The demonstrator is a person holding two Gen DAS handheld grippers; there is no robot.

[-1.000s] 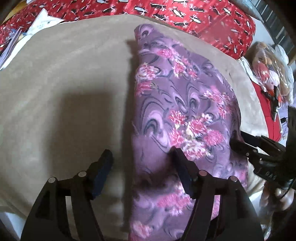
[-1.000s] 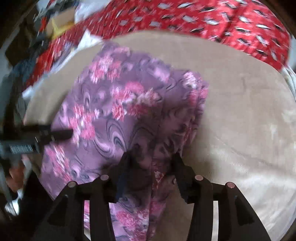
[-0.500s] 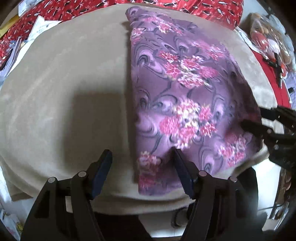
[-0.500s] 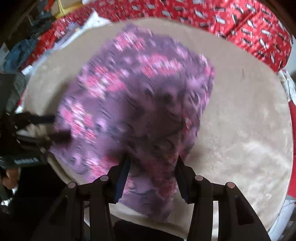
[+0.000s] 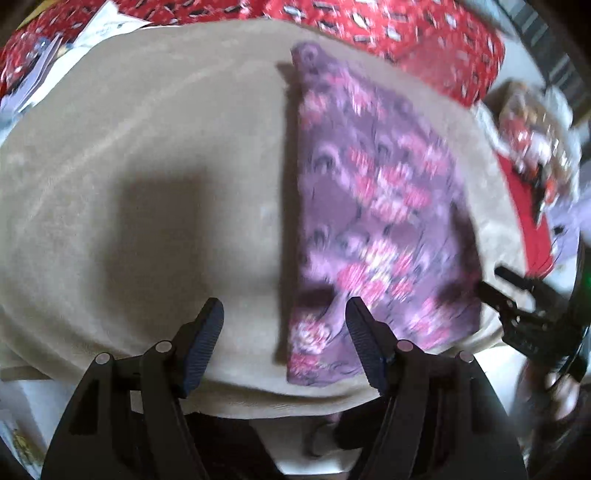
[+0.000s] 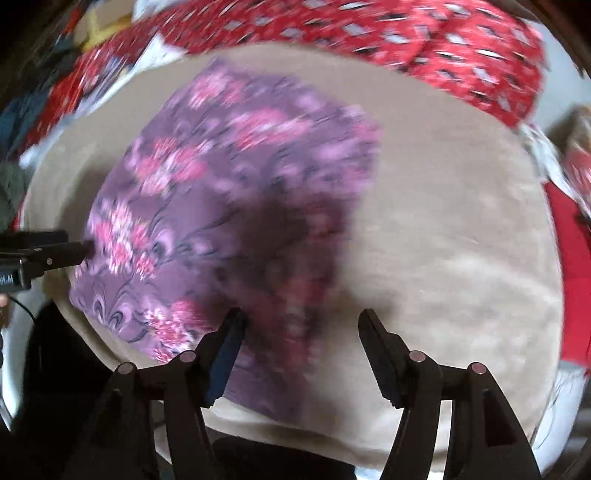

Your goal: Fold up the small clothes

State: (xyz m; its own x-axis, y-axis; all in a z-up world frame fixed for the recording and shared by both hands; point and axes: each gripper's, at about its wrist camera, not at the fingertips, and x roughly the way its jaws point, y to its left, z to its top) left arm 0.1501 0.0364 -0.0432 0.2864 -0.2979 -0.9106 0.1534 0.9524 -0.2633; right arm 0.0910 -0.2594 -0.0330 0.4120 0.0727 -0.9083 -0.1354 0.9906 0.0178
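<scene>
A purple floral garment [image 5: 376, 221] lies folded flat on the beige padded surface [image 5: 147, 184], blurred by motion in both views. My left gripper [image 5: 284, 317] hovers open over the garment's near left corner, its pads clear of the cloth. In the right wrist view the same garment [image 6: 229, 192] spreads left of centre. My right gripper [image 6: 303, 321] hangs above the garment's near right edge; its jaws are opening and the cloth lies below them, not pinched. Each gripper shows at the other view's edge: the right gripper [image 5: 495, 284] and the left gripper [image 6: 74, 247].
Red patterned fabric [image 5: 406, 33] borders the far side of the beige surface [image 6: 461, 240]. Papers [image 5: 107, 29] lie at the far left. A doll or soft toy [image 5: 532, 122] sits off the right edge. The pad's near edge drops to a dark gap.
The right gripper's jaws have widened and let go of the cloth, which now lies flat. Both grippers have drawn back toward the near edge of the pad.
</scene>
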